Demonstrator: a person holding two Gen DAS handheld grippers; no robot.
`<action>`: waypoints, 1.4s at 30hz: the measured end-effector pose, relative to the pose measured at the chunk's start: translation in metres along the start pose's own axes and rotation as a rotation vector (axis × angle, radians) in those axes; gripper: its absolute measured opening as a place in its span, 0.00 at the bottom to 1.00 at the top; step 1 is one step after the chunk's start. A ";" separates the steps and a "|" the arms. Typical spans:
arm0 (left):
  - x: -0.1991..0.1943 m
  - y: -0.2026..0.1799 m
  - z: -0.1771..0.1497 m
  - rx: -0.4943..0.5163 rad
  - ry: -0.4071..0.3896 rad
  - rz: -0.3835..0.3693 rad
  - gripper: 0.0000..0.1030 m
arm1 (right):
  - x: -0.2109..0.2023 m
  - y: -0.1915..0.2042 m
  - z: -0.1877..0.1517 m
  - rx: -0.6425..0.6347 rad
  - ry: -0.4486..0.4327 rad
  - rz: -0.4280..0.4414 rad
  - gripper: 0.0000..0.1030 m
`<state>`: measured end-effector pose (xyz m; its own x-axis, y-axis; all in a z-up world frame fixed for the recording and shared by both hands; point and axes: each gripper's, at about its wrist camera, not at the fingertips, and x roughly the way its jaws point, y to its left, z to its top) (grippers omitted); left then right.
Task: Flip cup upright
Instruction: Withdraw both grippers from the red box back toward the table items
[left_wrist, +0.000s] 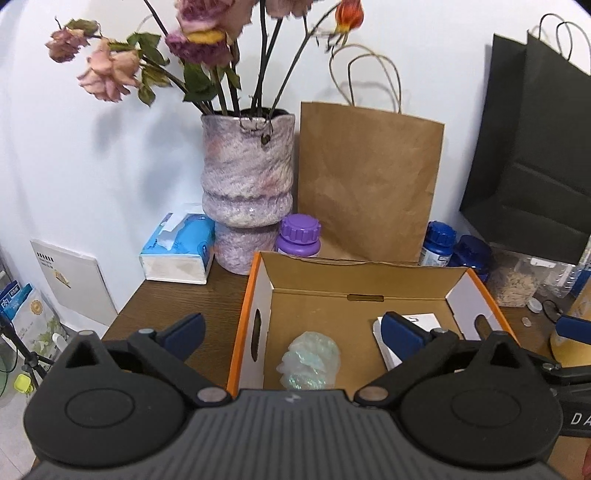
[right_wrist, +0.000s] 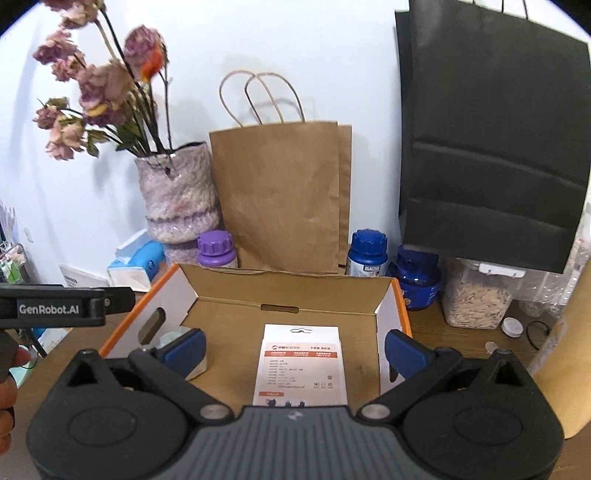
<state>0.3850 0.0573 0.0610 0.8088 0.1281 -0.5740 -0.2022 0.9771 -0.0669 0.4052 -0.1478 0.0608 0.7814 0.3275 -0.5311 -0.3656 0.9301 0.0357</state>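
A brown wooden table (left_wrist: 177, 295) stands against a white wall, crowded along the back with a black paper bag (left_wrist: 535, 147), a brown paper bag (left_wrist: 369, 177) and a mottled purple vase (left_wrist: 247, 184) of dried flowers. In front of these sits an open cardboard box (left_wrist: 365, 284) with orange edges and white side walls. Inside it, flat on the floor toward the right, lies a white printed card (right_wrist: 299, 362). Toward the left, near the box's left wall, sits the cup (left_wrist: 310, 360), a small pale, iridescent, ridged thing; whether its mouth faces up or down cannot be told, and its long axis seems roughly vertical. The left gripper (left_wrist: 293, 328) hangs above and just in front of the cup, angled downward, its blue-padded jaws spread wide with nothing between them, and the cup shows low in the gap between them. The right gripper (right_wrist: 295, 345) is likewise spread wide and empty, centred over the card, with the cup partly hidden behind its left finger. By this reading the left hand is the nearer one, and the cup lies straight ahead of it and below.
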 end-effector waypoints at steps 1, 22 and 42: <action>-0.006 0.000 -0.001 0.001 -0.004 -0.003 1.00 | -0.006 0.001 -0.001 -0.001 -0.006 0.001 1.00; -0.118 0.019 -0.050 -0.009 -0.113 -0.045 1.00 | -0.121 0.020 -0.056 -0.041 -0.095 -0.016 1.00; -0.179 0.044 -0.126 -0.033 -0.170 -0.066 1.00 | -0.181 0.039 -0.132 -0.056 -0.123 0.009 1.00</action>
<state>0.1620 0.0561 0.0581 0.9021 0.0935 -0.4212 -0.1611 0.9786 -0.1278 0.1829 -0.1928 0.0469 0.8328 0.3570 -0.4231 -0.3978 0.9174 -0.0090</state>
